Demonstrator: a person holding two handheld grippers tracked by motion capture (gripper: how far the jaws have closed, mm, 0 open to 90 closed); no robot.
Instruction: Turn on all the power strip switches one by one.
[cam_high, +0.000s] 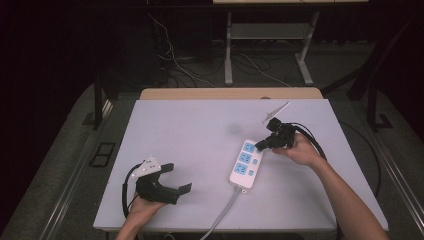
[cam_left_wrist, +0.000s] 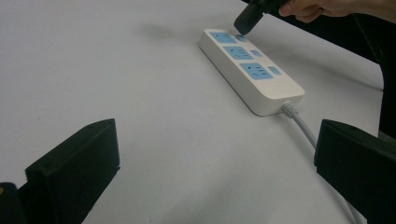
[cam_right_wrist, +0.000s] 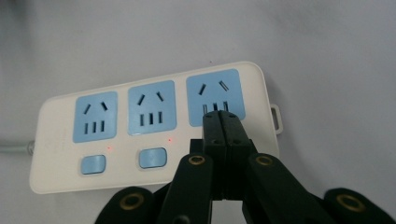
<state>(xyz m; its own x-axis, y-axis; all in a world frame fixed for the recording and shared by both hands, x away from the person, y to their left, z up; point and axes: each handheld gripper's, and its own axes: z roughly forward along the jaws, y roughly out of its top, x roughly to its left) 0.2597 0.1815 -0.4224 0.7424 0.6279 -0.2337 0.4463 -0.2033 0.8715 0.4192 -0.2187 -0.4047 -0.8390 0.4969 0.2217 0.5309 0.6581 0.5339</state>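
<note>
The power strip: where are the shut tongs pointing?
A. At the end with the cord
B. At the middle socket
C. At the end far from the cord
C: the right tongs, shut and empty, sit over the switch spot by the power strip's last socket, opposite the cord.

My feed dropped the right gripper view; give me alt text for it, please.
The right gripper, jaws shut with nothing between them, points its tips at the third switch spot of a white power strip, just below its end socket. The strip has three blue sockets; two blue switches show beside small red lights, on a white table.
</note>
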